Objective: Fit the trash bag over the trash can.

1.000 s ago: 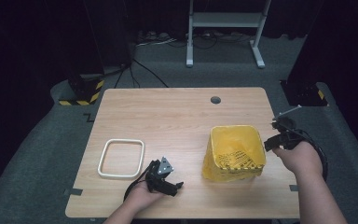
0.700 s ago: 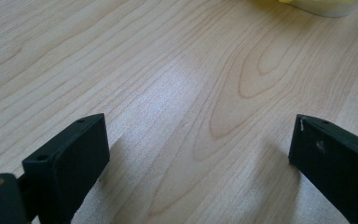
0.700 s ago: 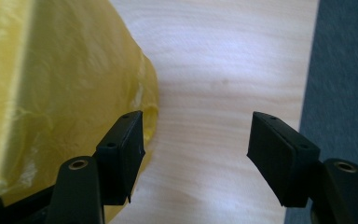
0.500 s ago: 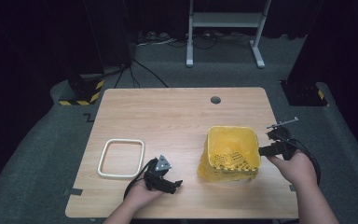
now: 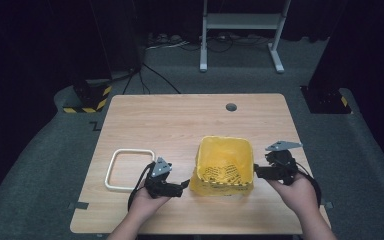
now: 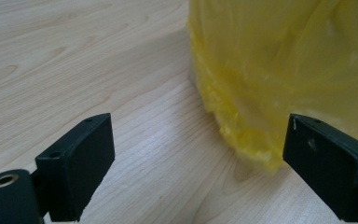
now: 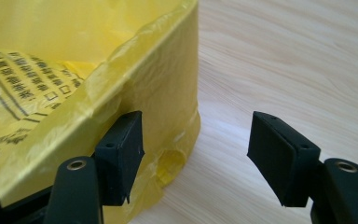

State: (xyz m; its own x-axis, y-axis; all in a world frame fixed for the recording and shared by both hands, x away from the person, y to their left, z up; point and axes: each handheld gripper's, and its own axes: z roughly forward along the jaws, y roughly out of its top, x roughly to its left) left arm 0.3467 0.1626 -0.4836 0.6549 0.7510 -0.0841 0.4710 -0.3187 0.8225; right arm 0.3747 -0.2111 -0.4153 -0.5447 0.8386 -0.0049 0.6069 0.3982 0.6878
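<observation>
The yellow bin (image 5: pixel 223 167), lined with a yellow bag, is standing on the near right part of the bench (image 5: pixel 180 120), and the bag is covering its walls, so the bin's own material is hard to make out. In the left tool view its top is running out of the picture; in the right tool view the printing inside the bag is too small to read. The left tool (image 5: pixel 180 188), lying low in the person's left hand (image 5: pixel 147 201), is pointing at the bin's left base, jaws standing apart on nothing. The right tool (image 5: pixel 258 172) is facing the bin's right wall, jaws apart, one at the wall. A white frame (image 5: pixel 128 170) is lying to the left.
</observation>
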